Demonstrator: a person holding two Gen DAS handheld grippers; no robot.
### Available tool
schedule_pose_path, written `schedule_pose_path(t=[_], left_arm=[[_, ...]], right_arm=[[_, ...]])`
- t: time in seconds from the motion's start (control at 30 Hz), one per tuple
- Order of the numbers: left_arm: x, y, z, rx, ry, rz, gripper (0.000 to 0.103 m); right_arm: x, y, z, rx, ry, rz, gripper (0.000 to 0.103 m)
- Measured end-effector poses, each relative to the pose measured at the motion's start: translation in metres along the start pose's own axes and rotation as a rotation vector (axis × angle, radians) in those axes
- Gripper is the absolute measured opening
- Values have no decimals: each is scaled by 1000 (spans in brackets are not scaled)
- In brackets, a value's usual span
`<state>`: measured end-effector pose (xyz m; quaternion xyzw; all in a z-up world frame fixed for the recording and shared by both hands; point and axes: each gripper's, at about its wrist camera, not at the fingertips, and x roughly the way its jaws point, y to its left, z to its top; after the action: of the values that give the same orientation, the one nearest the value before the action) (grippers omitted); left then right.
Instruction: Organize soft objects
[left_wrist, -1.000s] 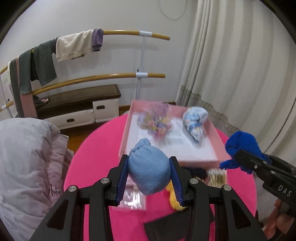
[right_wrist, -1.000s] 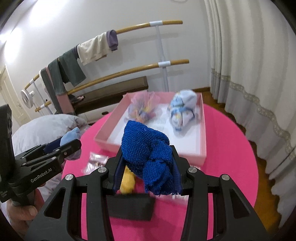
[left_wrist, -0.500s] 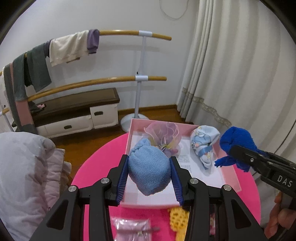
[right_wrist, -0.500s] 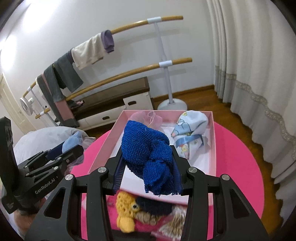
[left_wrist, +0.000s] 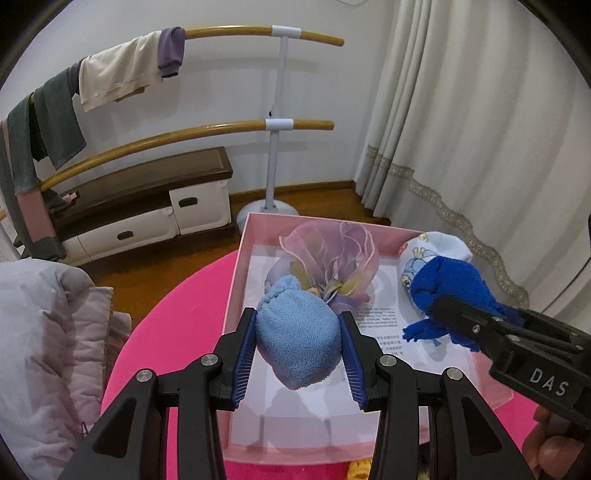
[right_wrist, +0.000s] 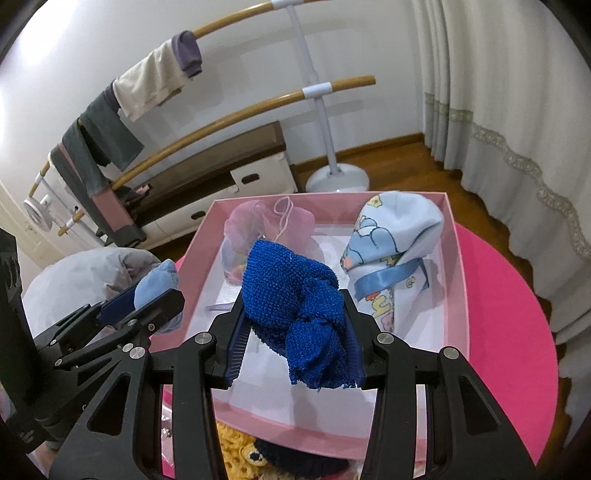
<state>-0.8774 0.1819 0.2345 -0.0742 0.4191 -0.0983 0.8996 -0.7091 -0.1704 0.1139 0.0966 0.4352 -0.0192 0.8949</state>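
My left gripper (left_wrist: 298, 352) is shut on a light blue terry bundle (left_wrist: 297, 339), held above the near left part of the pink box (left_wrist: 236, 280). My right gripper (right_wrist: 295, 338) is shut on a dark blue knitted cloth (right_wrist: 295, 299), held above the box's (right_wrist: 458, 288) middle. In the box lie a sheer pink organza pouch (left_wrist: 332, 258) at the back left and a pale blue printed baby cloth with a ribbon (right_wrist: 391, 254) at the back right. The right gripper with its cloth also shows in the left wrist view (left_wrist: 454, 295); the left gripper also shows in the right wrist view (right_wrist: 147, 299).
The box stands on a round pink table (right_wrist: 509, 332). A yellow crocheted toy (right_wrist: 236, 454) lies by the box's near wall. A grey-pink quilt (left_wrist: 44, 332) is at the left. A clothes rail (left_wrist: 221, 129), a low bench (left_wrist: 147, 192) and curtains (left_wrist: 461, 110) stand behind.
Both grippers have moved forward with their bundles, from over the table's near side to above the pink box. The yellow toy has slipped to the bottom edge of view.
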Motion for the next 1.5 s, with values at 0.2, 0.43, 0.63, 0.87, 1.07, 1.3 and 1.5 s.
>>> schedule_pose_path(t=[0.2,0.43,0.63,0.87,1.07,1.3,1.5], left_arm=[[33,-7,12,11,33,13,41],[70,-21,16,23,63,48,57],[68,-20,8,17,7,86,92],[39,-20,-10,36,-61,121,103],[6,-10,-26,27,-88,132,103],[-36,-7,-43,-4,-132,126,103],[-70,-6,-68,-9,-174,134,103]], right_arm=[[19,-2,2,9,32,-18,42],[36,-4,1,23,66,-31,53],[27,-12,-2,59,29,-23,95],[0,-16,-5,82,-32,-25,103],[-30,-9,-10,69,-79,-22,103],[-80,4,-31,20,-160,-67,103],[-117,11,-60,-14,-209,-94,103]])
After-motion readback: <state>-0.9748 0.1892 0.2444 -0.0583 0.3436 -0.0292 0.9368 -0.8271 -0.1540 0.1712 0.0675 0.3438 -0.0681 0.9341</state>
